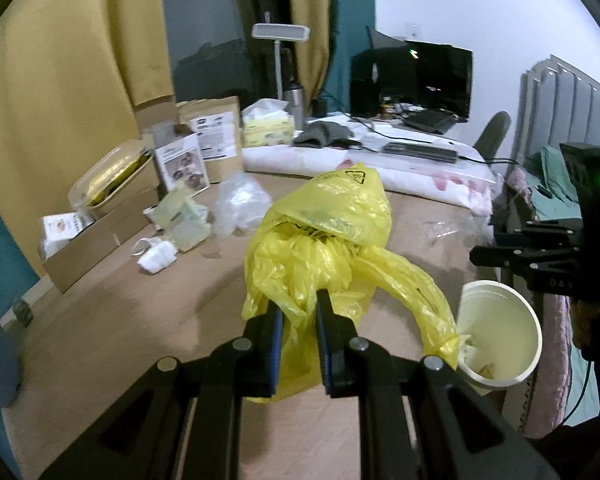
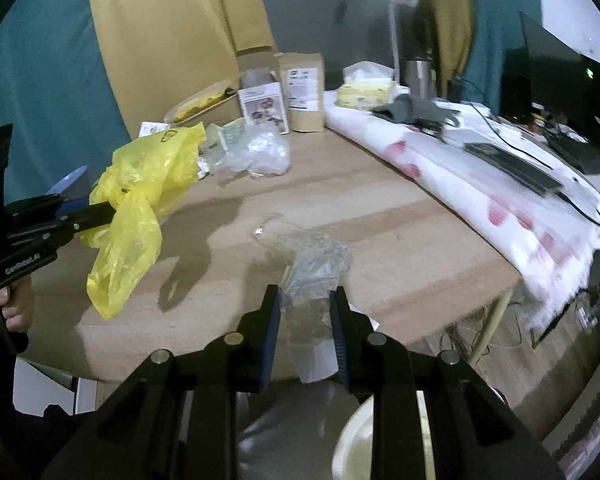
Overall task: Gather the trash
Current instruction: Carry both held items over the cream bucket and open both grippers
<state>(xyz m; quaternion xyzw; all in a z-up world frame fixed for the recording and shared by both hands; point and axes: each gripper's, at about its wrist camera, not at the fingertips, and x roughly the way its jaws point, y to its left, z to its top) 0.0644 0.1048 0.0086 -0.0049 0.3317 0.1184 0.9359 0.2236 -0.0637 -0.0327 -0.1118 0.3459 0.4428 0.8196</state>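
Note:
My left gripper is shut on a crumpled yellow plastic bag, which hangs from its fingers above the wooden table. The right wrist view shows that gripper and the yellow bag at the left. My right gripper is shut on a clear plastic wrapper over the table's near edge; it also appears at the far right of the left wrist view. A white round bin stands below the table edge, beneath both grippers. More crumpled clear plastic and a white wad lie on the table.
Cardboard boxes and brown paper pouches line the back left. A tissue box, a lamp, a monitor and a keyboard sit on a white floral cloth. Cables hang under the table's right side.

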